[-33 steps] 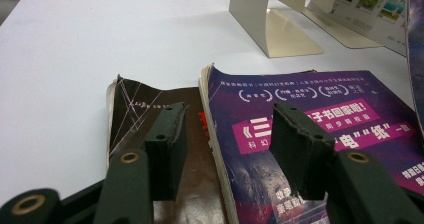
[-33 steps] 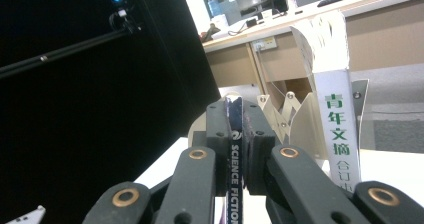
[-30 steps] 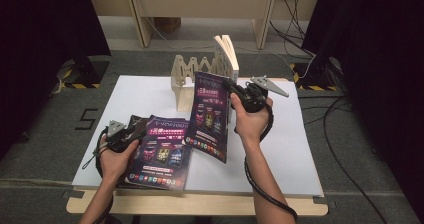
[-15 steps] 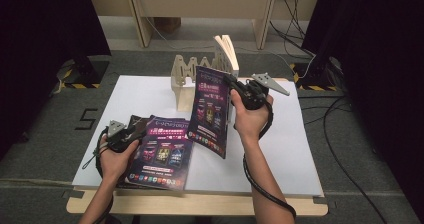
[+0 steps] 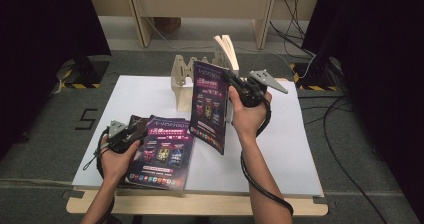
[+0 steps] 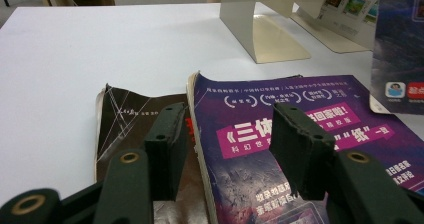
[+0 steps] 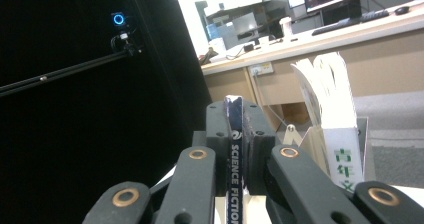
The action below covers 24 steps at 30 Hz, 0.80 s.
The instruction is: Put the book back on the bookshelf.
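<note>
Fingers [image 7: 250,149] of our right gripper [image 5: 231,80] are pinching the spine of a purple magazine [image 5: 208,105], holding it upright above the white counter [image 5: 290,144], its cover facing our left side in the high view. In the right gripper view the thin spine is standing straight up between the two black pads, which are pressing on it from both sides. Just beyond it, a wooden rack [image 5: 182,74] is standing at the far edge of the counter, and a pale book [image 5: 227,50] is already leaning upright in it, its pages fanning out.

Our left gripper [image 5: 136,132] is resting low near the counter's near left corner with its fingers [image 6: 165,149] spread apart and clamping nothing. They are hovering over a second purple magazine [image 5: 162,151] lying flat, which is partly covering a dark book [image 6: 130,119] beside it; in the left gripper view one finger is sitting above the dark book and the other above the purple cover.
</note>
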Each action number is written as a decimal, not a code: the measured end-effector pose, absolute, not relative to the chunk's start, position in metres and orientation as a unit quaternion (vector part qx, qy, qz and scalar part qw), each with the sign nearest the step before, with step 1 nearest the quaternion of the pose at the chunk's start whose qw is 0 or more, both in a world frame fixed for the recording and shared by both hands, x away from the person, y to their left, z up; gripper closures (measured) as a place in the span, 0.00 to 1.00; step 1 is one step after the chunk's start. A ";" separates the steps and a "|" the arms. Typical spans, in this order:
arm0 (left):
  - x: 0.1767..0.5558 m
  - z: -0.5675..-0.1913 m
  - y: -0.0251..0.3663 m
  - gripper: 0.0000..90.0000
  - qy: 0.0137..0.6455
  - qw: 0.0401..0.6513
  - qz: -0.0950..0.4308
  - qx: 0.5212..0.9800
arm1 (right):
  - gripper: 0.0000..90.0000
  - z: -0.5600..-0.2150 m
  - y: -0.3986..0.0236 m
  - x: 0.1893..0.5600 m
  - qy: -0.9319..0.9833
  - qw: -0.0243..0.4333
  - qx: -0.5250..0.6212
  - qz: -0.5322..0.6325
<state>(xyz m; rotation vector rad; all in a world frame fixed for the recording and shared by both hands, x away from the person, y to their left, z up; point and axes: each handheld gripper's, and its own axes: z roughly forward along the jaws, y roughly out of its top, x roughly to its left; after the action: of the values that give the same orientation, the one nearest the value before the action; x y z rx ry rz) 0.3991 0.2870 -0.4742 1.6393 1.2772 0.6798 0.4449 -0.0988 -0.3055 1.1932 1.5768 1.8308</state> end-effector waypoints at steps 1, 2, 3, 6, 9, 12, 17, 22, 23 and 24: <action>0.399 -0.474 0.288 0.53 0.519 0.460 0.276 0.665 | 0.95 -0.305 -0.098 0.445 0.569 0.221 0.433 0.663; 0.399 -0.474 0.289 0.53 0.519 0.460 0.277 0.665 | 0.95 -0.304 -0.097 0.445 0.568 0.224 0.433 0.663; 0.398 -0.474 0.290 0.53 0.520 0.461 0.278 0.663 | 0.95 -0.304 -0.096 0.445 0.568 0.228 0.431 0.663; 0.397 -0.475 0.292 0.53 0.524 0.461 0.278 0.659 | 0.95 -0.302 -0.093 0.445 0.567 0.237 0.431 0.661; 0.397 -0.476 0.292 0.53 0.524 0.460 0.278 0.661 | 0.95 -0.301 -0.089 0.447 0.565 0.243 0.431 0.660; 0.398 -0.475 0.290 0.53 0.523 0.462 0.277 0.661 | 0.95 -0.299 -0.086 0.448 0.565 0.249 0.428 0.660; 0.398 -0.476 0.291 0.53 0.524 0.461 0.277 0.660 | 0.95 -0.297 -0.083 0.450 0.565 0.263 0.423 0.658; 0.397 -0.476 0.293 0.53 0.525 0.461 0.278 0.659 | 0.95 -0.296 -0.082 0.453 0.560 0.269 0.429 0.656; 0.397 -0.476 0.293 0.53 0.525 0.461 0.277 0.659 | 0.95 -0.296 -0.082 0.454 0.560 0.271 0.428 0.655; 0.397 -0.476 0.293 0.53 0.525 0.462 0.278 0.659 | 0.95 -0.296 -0.082 0.455 0.560 0.271 0.428 0.655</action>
<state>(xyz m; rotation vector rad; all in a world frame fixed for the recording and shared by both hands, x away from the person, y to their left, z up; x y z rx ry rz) 0.3972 0.2932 -0.4757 1.6204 1.2917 0.6832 0.4547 -0.0816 -0.2957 1.1542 1.5096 1.7654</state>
